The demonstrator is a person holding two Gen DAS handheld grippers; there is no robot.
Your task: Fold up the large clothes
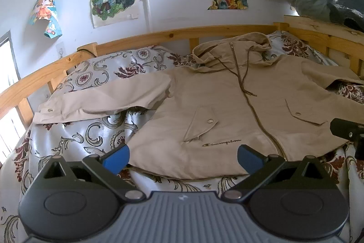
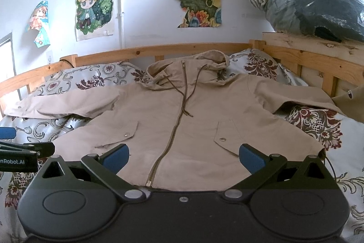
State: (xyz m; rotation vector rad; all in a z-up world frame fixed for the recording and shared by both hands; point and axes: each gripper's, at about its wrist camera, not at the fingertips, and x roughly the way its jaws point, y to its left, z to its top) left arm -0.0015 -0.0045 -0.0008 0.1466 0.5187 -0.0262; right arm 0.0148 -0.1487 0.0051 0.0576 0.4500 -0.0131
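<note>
A beige hooded jacket lies face up and zipped on a floral bedspread, sleeves spread wide, hood toward the wooden bed rail. Both grippers hover near its hem, holding nothing: the left gripper has its jaws spread apart, as does the right gripper. A good first fold likely means pinching one sleeve near its cuff and carrying it flat across the chest, avoiding wrinkles.
</note>
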